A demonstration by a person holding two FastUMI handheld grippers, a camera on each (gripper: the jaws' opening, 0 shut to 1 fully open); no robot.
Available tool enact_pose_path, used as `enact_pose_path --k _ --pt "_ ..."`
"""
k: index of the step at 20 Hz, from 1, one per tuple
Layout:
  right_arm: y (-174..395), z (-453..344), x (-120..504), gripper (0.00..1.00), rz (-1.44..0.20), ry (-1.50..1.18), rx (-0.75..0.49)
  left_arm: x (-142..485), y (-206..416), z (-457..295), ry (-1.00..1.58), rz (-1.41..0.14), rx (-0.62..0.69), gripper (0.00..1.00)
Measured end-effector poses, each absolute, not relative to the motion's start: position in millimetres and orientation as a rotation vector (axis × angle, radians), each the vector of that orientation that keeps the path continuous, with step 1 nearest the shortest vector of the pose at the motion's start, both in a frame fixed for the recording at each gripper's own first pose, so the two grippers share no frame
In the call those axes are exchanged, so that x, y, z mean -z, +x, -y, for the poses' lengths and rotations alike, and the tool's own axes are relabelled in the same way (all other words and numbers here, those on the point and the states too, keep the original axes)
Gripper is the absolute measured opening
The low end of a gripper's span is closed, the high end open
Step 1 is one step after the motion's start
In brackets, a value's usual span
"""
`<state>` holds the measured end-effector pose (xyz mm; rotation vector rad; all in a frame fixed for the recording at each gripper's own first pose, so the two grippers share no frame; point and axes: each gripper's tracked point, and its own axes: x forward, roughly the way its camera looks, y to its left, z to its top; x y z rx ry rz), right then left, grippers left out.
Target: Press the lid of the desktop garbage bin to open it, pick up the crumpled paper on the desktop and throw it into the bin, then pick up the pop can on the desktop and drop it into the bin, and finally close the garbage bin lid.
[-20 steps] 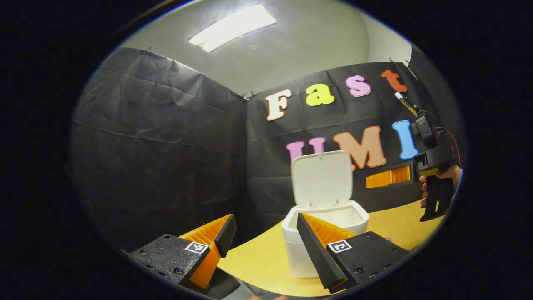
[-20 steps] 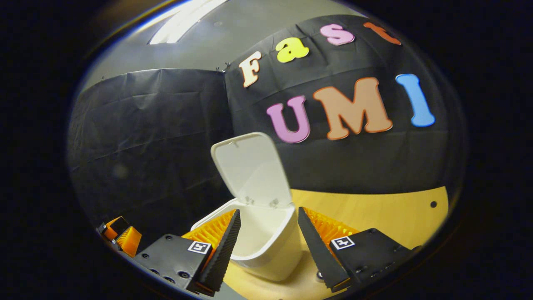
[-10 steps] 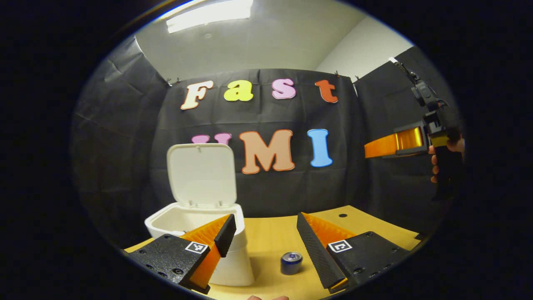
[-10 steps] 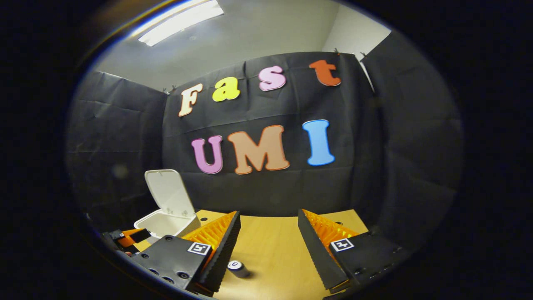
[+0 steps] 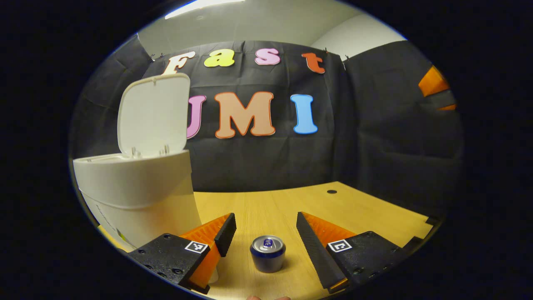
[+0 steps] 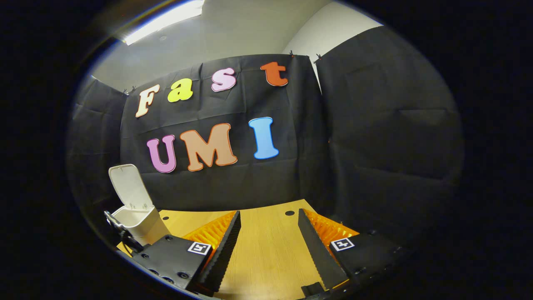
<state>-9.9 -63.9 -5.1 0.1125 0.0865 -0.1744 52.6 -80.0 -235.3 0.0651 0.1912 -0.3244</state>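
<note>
In the left gripper view the white garbage bin (image 5: 137, 191) stands at the left with its lid (image 5: 153, 112) raised upright. A small pop can (image 5: 267, 253) stands on the wooden desk, and my left gripper (image 5: 266, 233) is open just short of it, with the can in line with the gap between the fingers. The right gripper's fingers (image 5: 435, 85) show high at the far right edge. In the right gripper view my right gripper (image 6: 268, 233) is open over bare desk, with the bin (image 6: 137, 218) far off at the left, lid (image 6: 127, 185) up.
The wooden desk (image 5: 345, 208) runs back to the black cloth wall and has a small round hole (image 5: 332, 191) near the back, the same hole (image 6: 289, 213) showing in the right gripper view. The desk's right edge falls away at the lower right.
My left gripper has swung right and come down low toward the can, which now sits larger and centred between its fingers. My right gripper has pulled away to the right of the bin.
</note>
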Motion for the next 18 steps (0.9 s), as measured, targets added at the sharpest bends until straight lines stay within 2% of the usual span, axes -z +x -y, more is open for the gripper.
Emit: enact_pose_path --k 3,4,5,7,16,17,18 --pt "-8.7 58.1 13.8 0.89 -0.076 0.083 0.183 273.8 57.8 84.5 0.07 -0.257 0.337 0.91" --pt "-8.5 56.6 15.4 0.9 -0.079 0.078 0.188 282.3 59.9 86.0 0.074 -0.272 0.341 0.89" --pt "-8.2 54.4 15.6 0.94 -0.086 0.083 0.194 289.9 61.4 86.6 0.083 -0.285 0.343 0.89" --pt "-8.3 50.1 18.2 0.96 -0.092 0.108 0.199 304.8 62.5 87.5 0.099 -0.306 0.351 0.89" --pt "-4.8 54.7 33.6 0.98 -0.138 0.169 0.219 346.8 72.0 94.5 0.072 -0.405 0.37 0.89" --pt "-5.6 55.5 34.4 0.97 -0.14 0.164 0.22 346.8 72.9 98.7 0.058 -0.407 0.384 0.8" --pt "-6.6 57.8 34.4 0.97 -0.142 0.154 0.226 345.3 71.7 101.7 0.048 -0.408 0.395 0.78"
